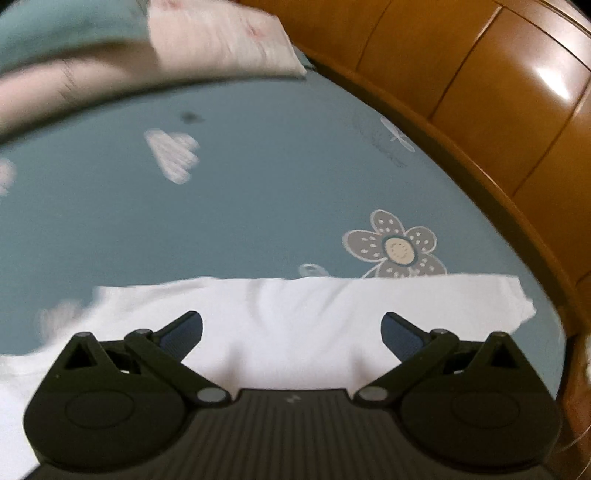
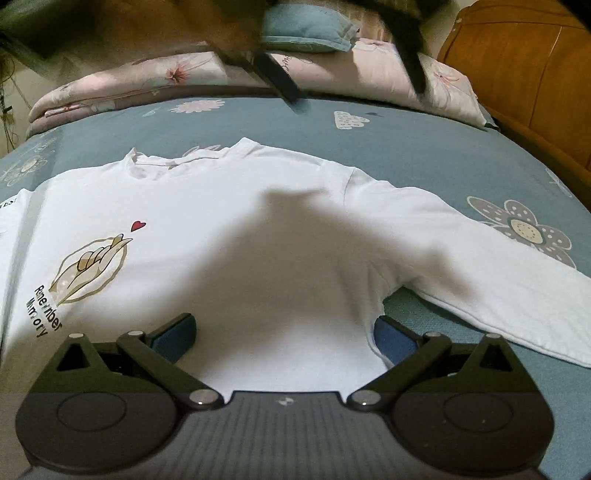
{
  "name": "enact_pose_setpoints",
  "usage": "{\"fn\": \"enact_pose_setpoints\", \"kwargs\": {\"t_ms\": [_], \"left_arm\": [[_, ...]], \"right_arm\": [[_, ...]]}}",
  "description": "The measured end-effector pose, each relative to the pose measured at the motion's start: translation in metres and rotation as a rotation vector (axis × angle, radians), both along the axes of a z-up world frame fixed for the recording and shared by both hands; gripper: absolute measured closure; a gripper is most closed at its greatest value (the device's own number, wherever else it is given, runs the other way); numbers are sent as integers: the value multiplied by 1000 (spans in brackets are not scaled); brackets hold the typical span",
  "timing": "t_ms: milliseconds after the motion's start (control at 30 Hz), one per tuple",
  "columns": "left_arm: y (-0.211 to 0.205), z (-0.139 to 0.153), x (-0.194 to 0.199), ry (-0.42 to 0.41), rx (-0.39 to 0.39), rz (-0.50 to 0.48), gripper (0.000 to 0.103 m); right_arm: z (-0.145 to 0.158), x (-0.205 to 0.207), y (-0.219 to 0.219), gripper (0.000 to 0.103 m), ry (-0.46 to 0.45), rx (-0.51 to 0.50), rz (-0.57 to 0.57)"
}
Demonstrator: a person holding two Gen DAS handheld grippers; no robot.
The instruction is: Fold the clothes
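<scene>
A white long-sleeved shirt (image 2: 229, 236) lies flat, front up, on a blue bed sheet (image 2: 424, 147), with a hand-and-heart print and dark lettering on its left part. Its right sleeve (image 2: 480, 273) stretches out toward the right. My right gripper (image 2: 284, 338) hovers open over the shirt's side near the armpit, nothing between its fingers. In the left wrist view a band of the same white shirt (image 1: 295, 314) crosses below the open left gripper (image 1: 291, 332), which holds nothing. The other gripper's dark fingers (image 2: 284, 85) show blurred at the top of the right wrist view.
A pink floral quilt (image 2: 155, 81) and a blue pillow (image 2: 310, 29) lie at the far side of the bed. A wooden bed frame (image 1: 480, 103) curves along the right. The sheet (image 1: 221, 206) carries grey flower prints (image 1: 395, 247).
</scene>
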State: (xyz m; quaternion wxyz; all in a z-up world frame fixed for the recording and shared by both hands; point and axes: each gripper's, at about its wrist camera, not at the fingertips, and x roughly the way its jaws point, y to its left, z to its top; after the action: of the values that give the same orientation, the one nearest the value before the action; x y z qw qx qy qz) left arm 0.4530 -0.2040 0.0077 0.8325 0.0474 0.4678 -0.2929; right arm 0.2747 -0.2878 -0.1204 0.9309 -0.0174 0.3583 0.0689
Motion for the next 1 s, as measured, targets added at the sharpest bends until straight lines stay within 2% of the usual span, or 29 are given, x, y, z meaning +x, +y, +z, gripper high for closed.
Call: {"fn": "enact_pose_setpoints", "kwargs": {"t_ms": [333, 400, 500, 600, 700, 867, 933, 1000], "left_arm": [[111, 32, -82, -68, 89, 151, 1], [130, 9, -95, -64, 108, 222, 1], [140, -39, -116, -126, 159, 297, 1], [147, -78, -128, -126, 140, 365, 1], [150, -101, -136, -131, 132, 375, 1], [149, -117, -147, -130, 109, 375, 1], [146, -122, -153, -162, 130, 361, 1], [147, -124, -158, -183, 117, 377, 1]], "right_arm": [[0, 2, 1, 0, -8, 0, -12], [0, 2, 1, 0, -11, -1, -17], [-1, 2, 2, 0, -15, -6, -22], [-1, 2, 1, 0, -18, -3, -21], [-2, 2, 2, 0, -24, -8, -24], [-3, 3, 4, 0, -29, -13, -25], [-4, 2, 4, 0, -32, -17, -24], [-4, 2, 5, 0, -34, -22, -24]]}}
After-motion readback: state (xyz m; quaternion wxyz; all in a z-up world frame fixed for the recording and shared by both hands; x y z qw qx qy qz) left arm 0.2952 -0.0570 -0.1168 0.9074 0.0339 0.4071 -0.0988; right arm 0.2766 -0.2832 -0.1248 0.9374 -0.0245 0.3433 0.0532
